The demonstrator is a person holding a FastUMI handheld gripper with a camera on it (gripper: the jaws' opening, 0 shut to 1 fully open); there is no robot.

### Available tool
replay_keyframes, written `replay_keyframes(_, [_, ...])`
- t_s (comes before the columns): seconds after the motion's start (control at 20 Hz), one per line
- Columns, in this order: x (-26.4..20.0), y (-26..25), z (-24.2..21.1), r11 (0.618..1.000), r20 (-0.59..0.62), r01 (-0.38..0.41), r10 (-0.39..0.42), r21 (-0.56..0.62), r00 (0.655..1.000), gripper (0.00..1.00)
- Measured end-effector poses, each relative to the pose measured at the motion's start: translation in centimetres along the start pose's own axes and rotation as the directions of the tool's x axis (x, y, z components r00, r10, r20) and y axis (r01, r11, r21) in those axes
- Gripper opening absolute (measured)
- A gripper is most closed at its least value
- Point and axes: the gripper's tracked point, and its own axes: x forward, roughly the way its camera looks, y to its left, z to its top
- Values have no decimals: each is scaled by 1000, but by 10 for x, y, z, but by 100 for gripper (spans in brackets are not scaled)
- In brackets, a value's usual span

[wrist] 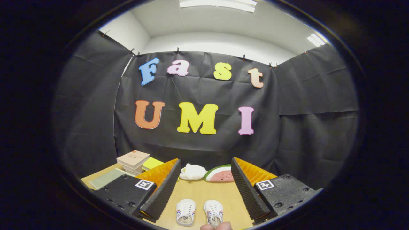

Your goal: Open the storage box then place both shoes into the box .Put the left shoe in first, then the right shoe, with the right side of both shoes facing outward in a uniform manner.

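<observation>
Hovering tool (204, 188) with fingers spread wide, nothing held. 2 small white shoes (199, 212) sit side by side on the counter (198, 191), between the fingers and close in. Likely light, soft canvas with a stiffer sole; best grip looks like the heel collar or side wall. Long axes run along the fingers, toes apparently pointing away, towards the plush toys (207, 172).

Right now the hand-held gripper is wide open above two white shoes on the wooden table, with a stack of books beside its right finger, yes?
Nearly. In the gripper view the stack of books sits by the left finger, not the right. The hand-held gripper is open, above two white shoes on the wooden table.
</observation>
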Motion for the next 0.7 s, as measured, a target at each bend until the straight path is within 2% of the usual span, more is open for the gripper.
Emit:
replay_keyframes(0.5, [-10, -6, -11, 1000, -43, 6, -6, -1, 999, 100])
replay_keyframes(0.7, [-9, 4, -18, 999, -88, -45, 45, 1, 995, 100])
